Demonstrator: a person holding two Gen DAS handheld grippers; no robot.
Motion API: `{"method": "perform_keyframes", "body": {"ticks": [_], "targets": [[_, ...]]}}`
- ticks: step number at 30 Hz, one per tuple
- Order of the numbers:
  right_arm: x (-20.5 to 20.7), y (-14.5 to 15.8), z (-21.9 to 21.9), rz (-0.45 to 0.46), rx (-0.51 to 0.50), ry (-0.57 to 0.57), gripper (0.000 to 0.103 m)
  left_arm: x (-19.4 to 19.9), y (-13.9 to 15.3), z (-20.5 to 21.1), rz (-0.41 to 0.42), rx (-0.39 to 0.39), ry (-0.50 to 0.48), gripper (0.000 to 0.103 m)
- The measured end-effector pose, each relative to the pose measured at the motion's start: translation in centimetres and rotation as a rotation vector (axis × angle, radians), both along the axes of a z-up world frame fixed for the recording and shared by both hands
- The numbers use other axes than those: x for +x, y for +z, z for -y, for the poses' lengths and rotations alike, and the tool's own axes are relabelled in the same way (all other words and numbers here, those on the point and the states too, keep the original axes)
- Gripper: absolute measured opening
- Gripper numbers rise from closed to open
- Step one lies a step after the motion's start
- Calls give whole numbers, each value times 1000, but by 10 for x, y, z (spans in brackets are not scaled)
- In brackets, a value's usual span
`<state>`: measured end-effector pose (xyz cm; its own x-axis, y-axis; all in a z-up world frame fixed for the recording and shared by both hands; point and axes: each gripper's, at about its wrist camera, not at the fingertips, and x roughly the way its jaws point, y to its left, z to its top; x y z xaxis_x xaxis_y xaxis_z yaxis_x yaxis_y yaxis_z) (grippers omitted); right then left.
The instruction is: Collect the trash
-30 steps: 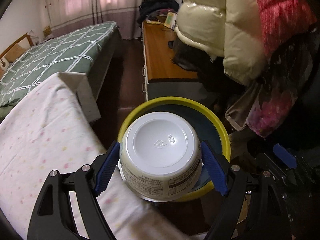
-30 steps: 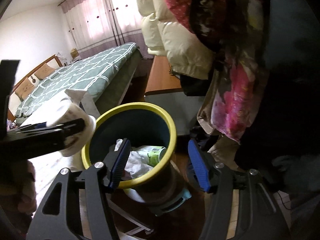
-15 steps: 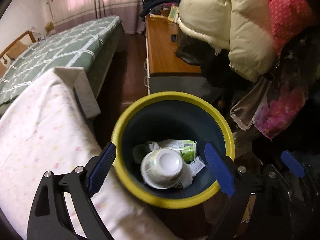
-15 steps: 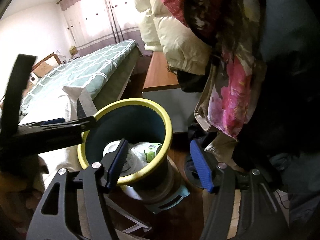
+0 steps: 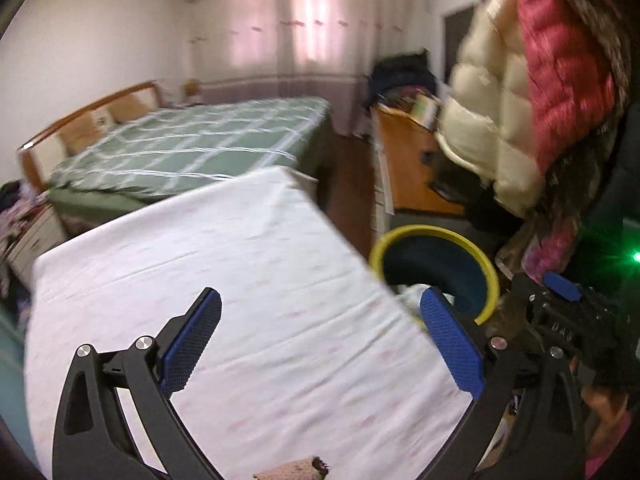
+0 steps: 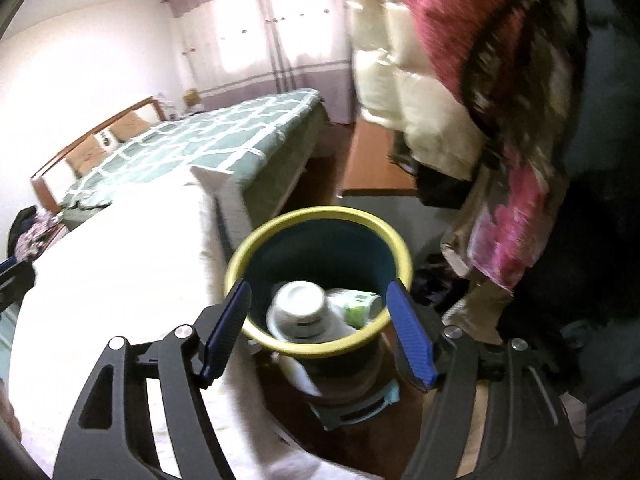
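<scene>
Trash sits in the yellow-rimmed bin (image 6: 320, 276): the right wrist view looks straight down on the white bowl (image 6: 298, 312) and green carton (image 6: 358, 306) inside. Right tool (image 6: 318, 320) is spreading, empty, over the rim. Left view shows mostly the white-covered desk (image 5: 240, 280) under the left tool (image 5: 320, 340), opening wide and empty, bin off to its right.

Left hand-held gripper (image 5: 320, 336) opening, empty, over white sheet (image 5: 240, 280), yellow-rimmed bin (image 5: 436, 236) to its right

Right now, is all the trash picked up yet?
Some is: a white cup and a green carton lie inside the yellow-rimmed bin. Nothing is in hand; the left gripper and right gripper are empty, jaws opening. On the white cloth, only a small scrap shows at the bottom edge.
</scene>
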<state>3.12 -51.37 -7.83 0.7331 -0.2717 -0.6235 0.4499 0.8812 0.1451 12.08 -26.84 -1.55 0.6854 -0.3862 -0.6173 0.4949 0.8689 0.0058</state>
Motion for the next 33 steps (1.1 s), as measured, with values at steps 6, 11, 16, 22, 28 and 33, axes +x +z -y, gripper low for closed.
{"method": "perform_keyframes", "body": {"ticks": [6,11,16,22,28,33], "targets": [[0,18,-49,29,-42,122,71,-41,10,-105,48,-11,210,98],[5,22,-87,29,-59,223,72,-63,3,-177,34,-45,356,98],[4,23,-114,27,-71,290,72,-78,0,-225,49,-47,450,98],[3,29,-130,35,-85,314,75,-83,-6,-244,24,-74,464,98],[4,28,-133,30,-91,318,75,-78,-11,-229,9,-77,463,98],[5,27,-132,26,-89,324,75,-77,-12,-224,4,-73,458,98]]}}
